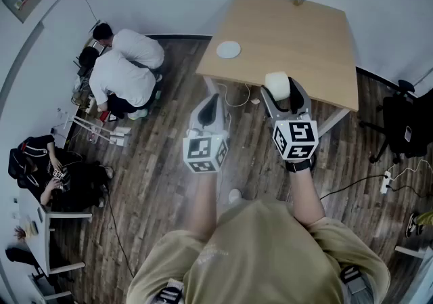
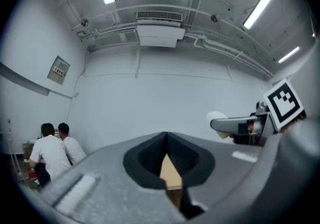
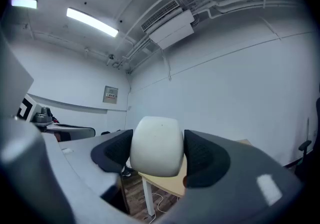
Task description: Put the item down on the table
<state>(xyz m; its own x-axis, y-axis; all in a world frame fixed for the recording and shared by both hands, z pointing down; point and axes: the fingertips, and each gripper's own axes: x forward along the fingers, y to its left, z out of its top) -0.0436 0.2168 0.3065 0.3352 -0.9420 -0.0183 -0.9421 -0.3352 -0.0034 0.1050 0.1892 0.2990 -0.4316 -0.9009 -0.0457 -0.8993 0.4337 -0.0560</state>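
A white rounded item (image 1: 277, 84) is clamped between the black pads of my right gripper (image 1: 279, 87), held in the air over the near edge of the wooden table (image 1: 291, 32). In the right gripper view the white item (image 3: 156, 145) fills the space between both pads. My left gripper (image 1: 210, 103) hangs to the left of it, short of the table, with its jaws pressed together and nothing between them. The left gripper view shows the shut left gripper (image 2: 167, 155) and, to its right, the right gripper holding the white item (image 2: 216, 116).
A white plate (image 1: 229, 49) lies on the table's left side and a small object (image 1: 297, 0) at its far edge. Two people in white (image 1: 125, 69) crouch on the floor at left. A dark chair (image 1: 404, 130) and a power strip (image 1: 387, 182) are at right.
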